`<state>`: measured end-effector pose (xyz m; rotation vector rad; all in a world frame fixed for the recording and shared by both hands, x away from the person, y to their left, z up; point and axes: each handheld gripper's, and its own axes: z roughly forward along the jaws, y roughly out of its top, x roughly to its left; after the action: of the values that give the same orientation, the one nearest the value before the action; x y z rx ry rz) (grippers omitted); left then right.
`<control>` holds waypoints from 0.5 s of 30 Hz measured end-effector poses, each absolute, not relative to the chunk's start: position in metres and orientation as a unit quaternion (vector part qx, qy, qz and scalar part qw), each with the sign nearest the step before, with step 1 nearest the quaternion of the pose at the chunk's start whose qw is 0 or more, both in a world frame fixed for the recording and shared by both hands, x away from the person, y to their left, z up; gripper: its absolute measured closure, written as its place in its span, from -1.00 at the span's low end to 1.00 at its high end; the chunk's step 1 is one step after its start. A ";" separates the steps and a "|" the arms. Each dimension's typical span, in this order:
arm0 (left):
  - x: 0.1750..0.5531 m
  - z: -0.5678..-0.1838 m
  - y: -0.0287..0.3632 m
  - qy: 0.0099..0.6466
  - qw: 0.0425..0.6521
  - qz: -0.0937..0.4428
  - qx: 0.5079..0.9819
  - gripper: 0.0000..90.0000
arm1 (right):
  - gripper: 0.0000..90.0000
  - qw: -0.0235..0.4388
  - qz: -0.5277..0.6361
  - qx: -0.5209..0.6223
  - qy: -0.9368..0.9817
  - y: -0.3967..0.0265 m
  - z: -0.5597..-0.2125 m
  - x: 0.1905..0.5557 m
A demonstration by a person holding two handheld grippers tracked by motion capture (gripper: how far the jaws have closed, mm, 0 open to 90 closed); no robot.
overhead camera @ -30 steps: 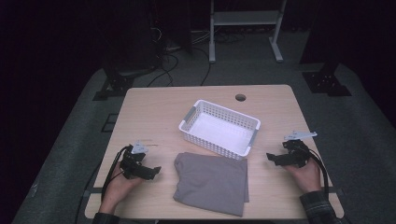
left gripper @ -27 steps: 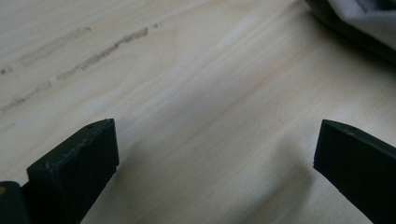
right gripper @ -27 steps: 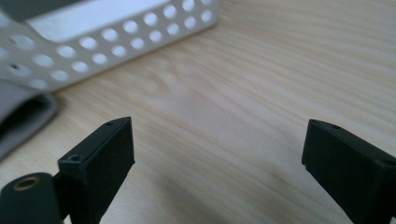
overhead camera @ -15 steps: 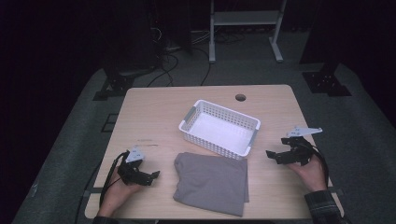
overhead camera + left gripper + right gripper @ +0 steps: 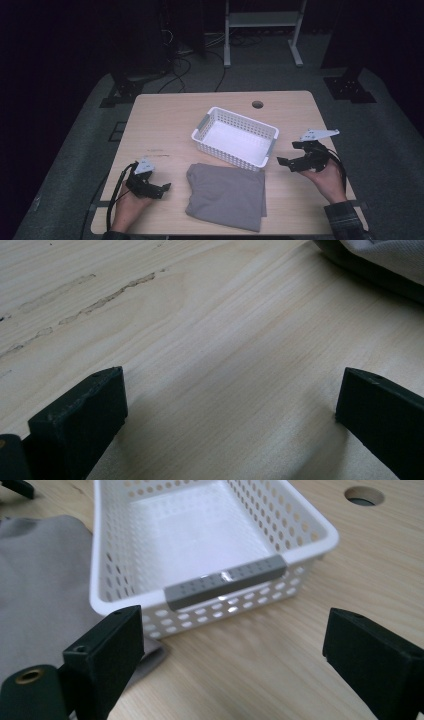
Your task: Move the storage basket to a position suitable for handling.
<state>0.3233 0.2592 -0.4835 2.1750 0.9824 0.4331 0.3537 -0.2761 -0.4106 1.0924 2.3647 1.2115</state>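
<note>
Ahead of the left gripper (image 5: 161,188) lies bare table (image 5: 165,130), with nothing between its wide-apart jaws; only the folded grey cloth (image 5: 227,196) just beyond its tips blocks the way across. Straight before the right gripper (image 5: 284,163), jaws spread with nothing in them, the white basket (image 5: 215,545) stands as a wall, its grey handle (image 5: 227,581) facing the claw; bare wood lies between them and off toward the table's round hole (image 5: 364,495)

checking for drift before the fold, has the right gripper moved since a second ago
Yes. The right gripper has moved up the high view, from level with the basket's near corner to level with its right end. Its jaws stand open, holding nothing.
</note>
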 end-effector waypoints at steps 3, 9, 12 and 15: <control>0.323 -0.483 0.259 0.380 0.350 0.167 0.840 -1.00 | -0.77 0.130 0.420 0.371 0.818 -0.272 -0.408 0.355; 0.323 -0.483 0.259 0.380 0.350 0.167 0.840 -1.00 | -0.72 0.123 0.430 0.355 0.821 -0.259 -0.400 0.358; 0.324 -0.483 0.259 0.380 0.350 0.167 0.840 -1.00 | -0.71 0.118 0.433 0.347 0.823 -0.249 -0.396 0.360; 0.324 -0.483 0.259 0.380 0.350 0.167 0.840 -1.00 | -0.68 0.117 0.437 0.337 0.826 -0.241 -0.393 0.361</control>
<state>0.3237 0.2593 -0.4835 2.1744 0.9837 0.4336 0.3609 -0.2407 -0.3934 0.9854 2.4173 1.2786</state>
